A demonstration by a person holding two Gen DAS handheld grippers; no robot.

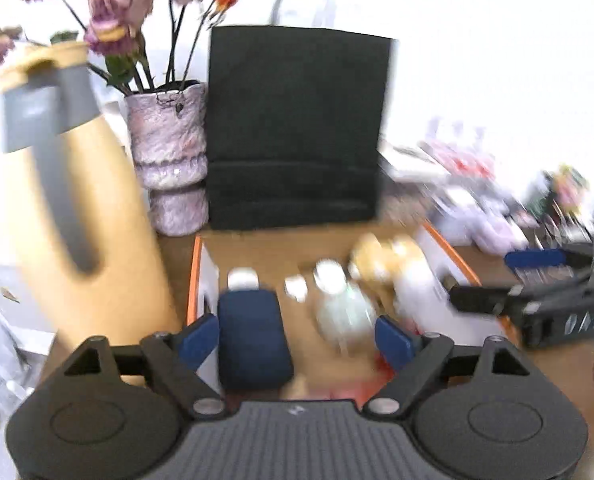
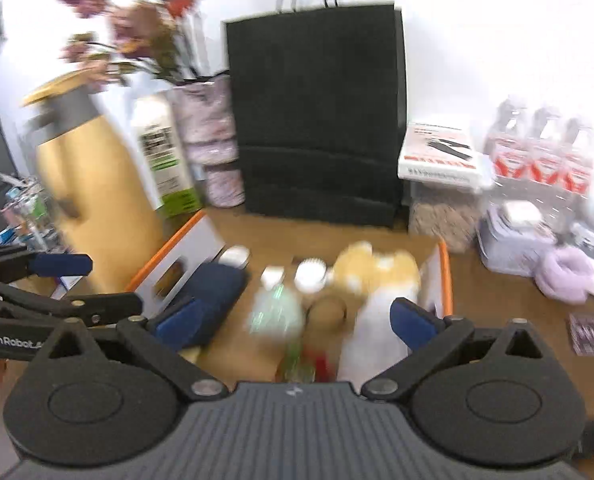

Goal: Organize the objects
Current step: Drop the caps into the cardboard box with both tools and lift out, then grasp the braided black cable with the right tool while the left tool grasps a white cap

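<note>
Both views are blurred, yet both tongs can be read. The left tongs (image 1: pixel 297 336) are spread wide above the open white cardboard box with orange edges (image 1: pixel 195 276), their blue pads apart and pressing on nothing; the dark blue soft case (image 1: pixel 253 340) lies in the box just beside the left pad, and whether they touch cannot be told. The right tongs (image 2: pixel 293 320) are likewise spread wide over the same box (image 2: pixel 177 264), empty, with the dark blue case (image 2: pixel 217 288) next to their left pad and a white object next to the right one. Inside the box lie a pale green clear bottle (image 2: pixel 275 312), small white round pieces (image 2: pixel 309 272) and a tan and white plush toy (image 2: pixel 371 268), which sits at the box's right end. Behind the box stands a tall black paper bag (image 1: pixel 297 128). Left of the box rise a yellow jug with a grey handle (image 1: pixel 85 216) and a pink textured vase of purple flowers (image 1: pixel 169 148). The brown wooden tabletop (image 2: pixel 509 312) carries them all.
</note>
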